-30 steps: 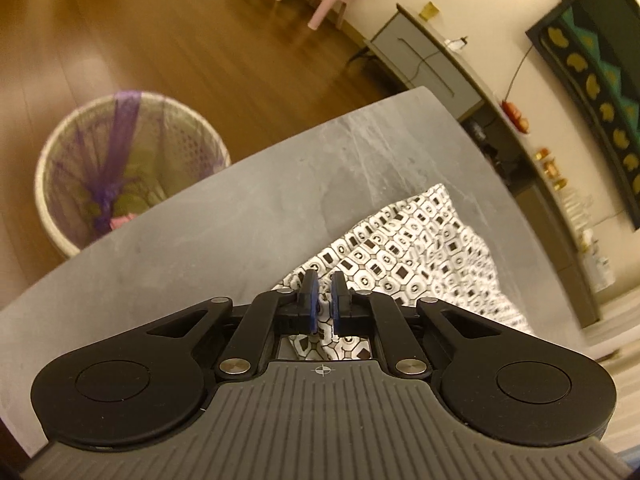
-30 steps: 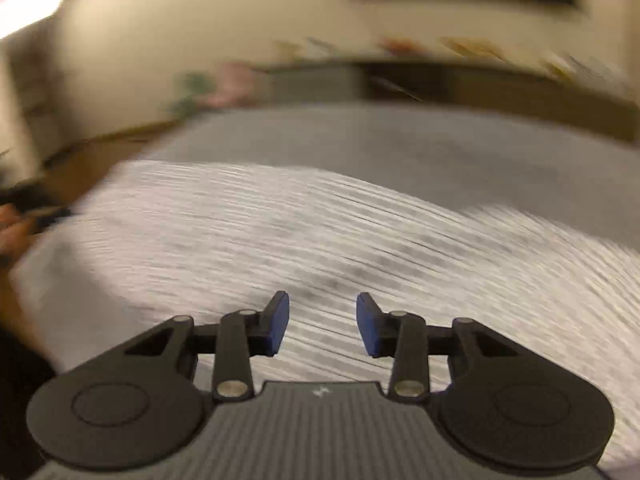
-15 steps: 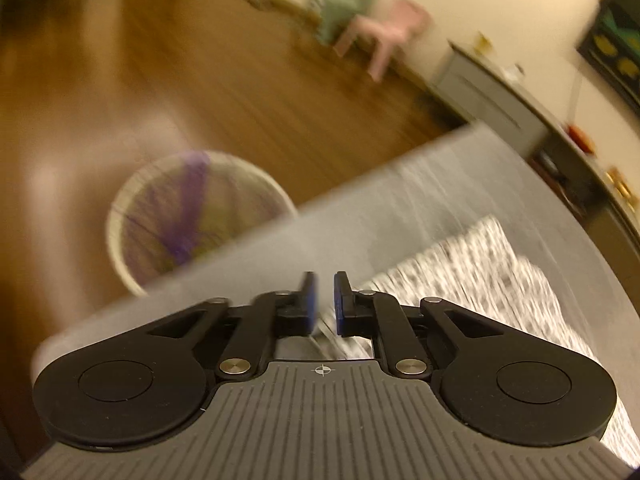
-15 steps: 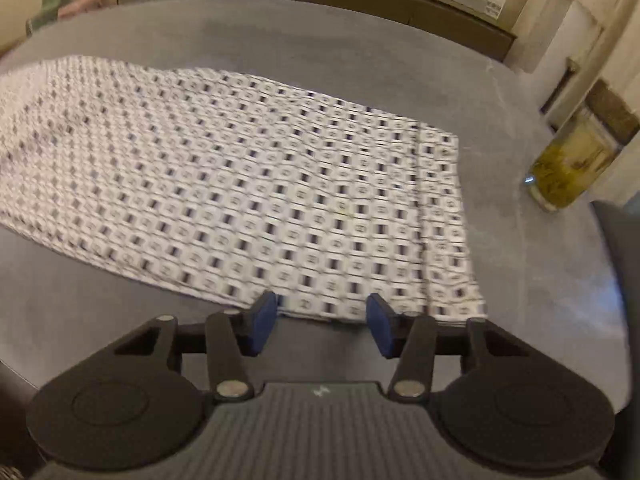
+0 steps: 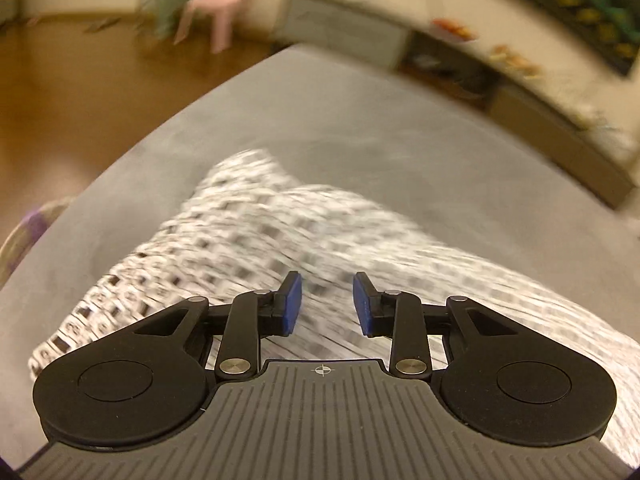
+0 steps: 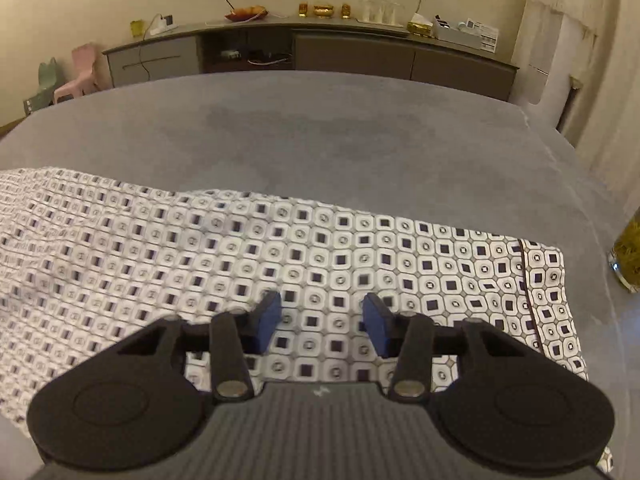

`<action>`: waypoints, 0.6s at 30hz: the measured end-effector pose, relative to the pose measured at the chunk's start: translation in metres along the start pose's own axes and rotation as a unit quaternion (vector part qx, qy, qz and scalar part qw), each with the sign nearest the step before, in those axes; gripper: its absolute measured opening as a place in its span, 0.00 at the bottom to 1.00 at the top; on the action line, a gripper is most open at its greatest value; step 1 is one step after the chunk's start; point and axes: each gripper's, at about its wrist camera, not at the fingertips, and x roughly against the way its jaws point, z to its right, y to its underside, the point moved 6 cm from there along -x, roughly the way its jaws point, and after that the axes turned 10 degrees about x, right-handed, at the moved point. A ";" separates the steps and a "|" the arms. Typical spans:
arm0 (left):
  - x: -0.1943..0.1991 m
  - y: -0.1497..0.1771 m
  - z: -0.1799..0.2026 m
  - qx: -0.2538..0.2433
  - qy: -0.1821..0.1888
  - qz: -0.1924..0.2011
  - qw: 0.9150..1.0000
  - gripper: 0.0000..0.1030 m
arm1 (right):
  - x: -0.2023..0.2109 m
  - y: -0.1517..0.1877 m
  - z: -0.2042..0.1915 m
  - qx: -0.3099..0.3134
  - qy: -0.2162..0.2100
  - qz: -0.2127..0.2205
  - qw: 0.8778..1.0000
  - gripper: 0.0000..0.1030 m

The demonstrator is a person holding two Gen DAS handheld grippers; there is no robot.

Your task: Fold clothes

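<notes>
Fingers of the left gripper (image 5: 327, 303) and right gripper (image 6: 320, 323) are spread, holding nothing, both above the cloth (image 6: 280, 248). Cloth lies flat on the grey table (image 6: 320, 132): white, dark-square print, hemmed right edge. Jar (image 6: 628, 256) with yellowish contents stands right of it; basket (image 5: 24, 236), contents blurred, sits beyond the table's left edge.

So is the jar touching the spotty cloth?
Apart. In the right wrist view the jar stands at the table's right edge, with a strip of bare grey tabletop between it and the cloth.
</notes>
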 end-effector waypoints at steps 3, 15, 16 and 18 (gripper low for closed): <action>-0.015 -0.027 -0.021 0.018 -0.040 0.018 0.999 0.00 | 0.004 0.009 0.021 -0.016 0.017 -0.009 1.000 0.50; -0.005 -0.071 -0.025 0.017 -0.006 0.016 1.000 0.23 | 0.013 0.019 0.063 -0.065 0.125 0.011 0.990 0.42; -0.010 -0.068 -0.019 0.000 -0.002 0.005 1.000 0.23 | 0.013 0.010 0.057 -0.065 0.113 0.030 0.991 0.42; -0.020 -0.064 -0.008 -0.018 -0.016 0.008 1.000 0.23 | 0.001 -0.012 0.038 -0.041 0.087 0.045 0.994 0.46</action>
